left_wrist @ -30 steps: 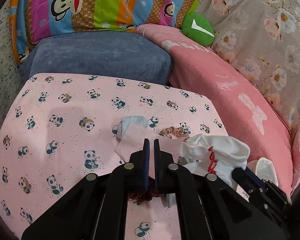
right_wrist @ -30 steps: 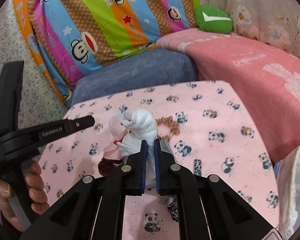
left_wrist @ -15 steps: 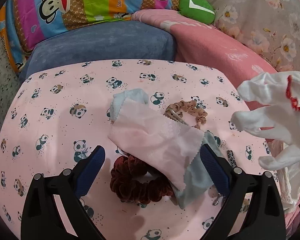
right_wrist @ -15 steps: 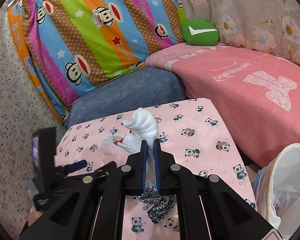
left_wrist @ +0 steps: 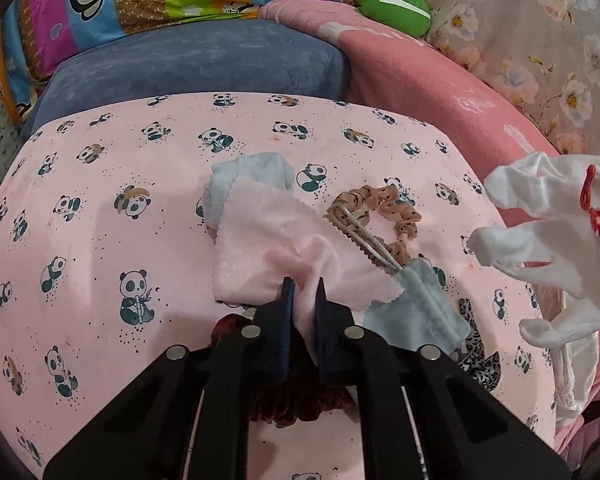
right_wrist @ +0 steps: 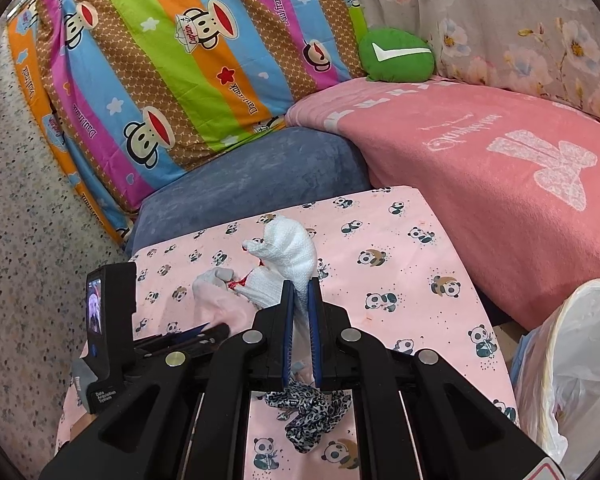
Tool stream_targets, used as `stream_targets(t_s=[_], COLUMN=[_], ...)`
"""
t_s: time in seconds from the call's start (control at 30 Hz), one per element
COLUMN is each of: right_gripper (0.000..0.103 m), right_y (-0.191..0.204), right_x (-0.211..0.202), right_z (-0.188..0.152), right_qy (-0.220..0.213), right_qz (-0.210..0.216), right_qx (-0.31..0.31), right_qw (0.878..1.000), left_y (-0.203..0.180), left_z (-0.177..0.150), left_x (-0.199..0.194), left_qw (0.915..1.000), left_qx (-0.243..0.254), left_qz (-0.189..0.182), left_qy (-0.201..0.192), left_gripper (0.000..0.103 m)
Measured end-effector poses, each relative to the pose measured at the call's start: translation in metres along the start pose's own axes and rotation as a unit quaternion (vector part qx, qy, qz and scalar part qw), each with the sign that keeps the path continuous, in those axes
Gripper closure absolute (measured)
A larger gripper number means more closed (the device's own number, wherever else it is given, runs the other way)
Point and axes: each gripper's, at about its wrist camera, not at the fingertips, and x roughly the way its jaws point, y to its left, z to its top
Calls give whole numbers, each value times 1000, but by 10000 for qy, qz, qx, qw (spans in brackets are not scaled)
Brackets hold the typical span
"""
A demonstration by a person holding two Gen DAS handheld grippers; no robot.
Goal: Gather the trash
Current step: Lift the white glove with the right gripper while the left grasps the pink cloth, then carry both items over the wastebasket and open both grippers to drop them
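Note:
My left gripper (left_wrist: 303,289) is shut on the near edge of a pale pink cloth (left_wrist: 268,240) lying on the panda-print table (left_wrist: 100,208). A light blue cloth (left_wrist: 256,172) lies under it, and a grey-blue face mask (left_wrist: 420,304) lies to its right. My right gripper (right_wrist: 300,292) is shut on a white glove with red thread (right_wrist: 288,256) and holds it above the table; the glove also hangs at the right of the left wrist view (left_wrist: 552,248). A white trash bag (right_wrist: 572,360) stands off the table's right edge.
A beige scrunchie (left_wrist: 384,204), a dark red scrunchie (left_wrist: 292,400) under my left gripper and a leopard-print scrunchie (right_wrist: 312,408) lie on the table. A blue cushion (left_wrist: 196,64), a pink blanket (right_wrist: 500,160) and a striped monkey pillow (right_wrist: 180,52) border it.
My left gripper was open half a second ago and has closed on the pink cloth. My right gripper has held the white glove lifted, shifting slightly toward the right.

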Motion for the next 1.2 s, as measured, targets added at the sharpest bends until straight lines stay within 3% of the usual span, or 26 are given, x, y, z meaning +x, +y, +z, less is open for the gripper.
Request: stream_targets(t_s=[0.33,0.63,1.2], right_gripper=[95,95,94], right_y=[1,-10,-91], right_x=[-20,-59,-162], right_z=[3,13,16], right_qy=[-199,-521,-1196], right_qz=[36,-15,-428], right_qx=[13,96,590], right_qw=[9998,9986,9901], left_y=[-21,-73,-197], left_z=[17,24,0], left_x=[-59,-99,-129], left_qw=[9979,9927,9771], left_qx=[151,543,1417], left_qz=[-189,-467,-1078], left_qy=[-605,-974,-1163], left_gripper=[99,99,99])
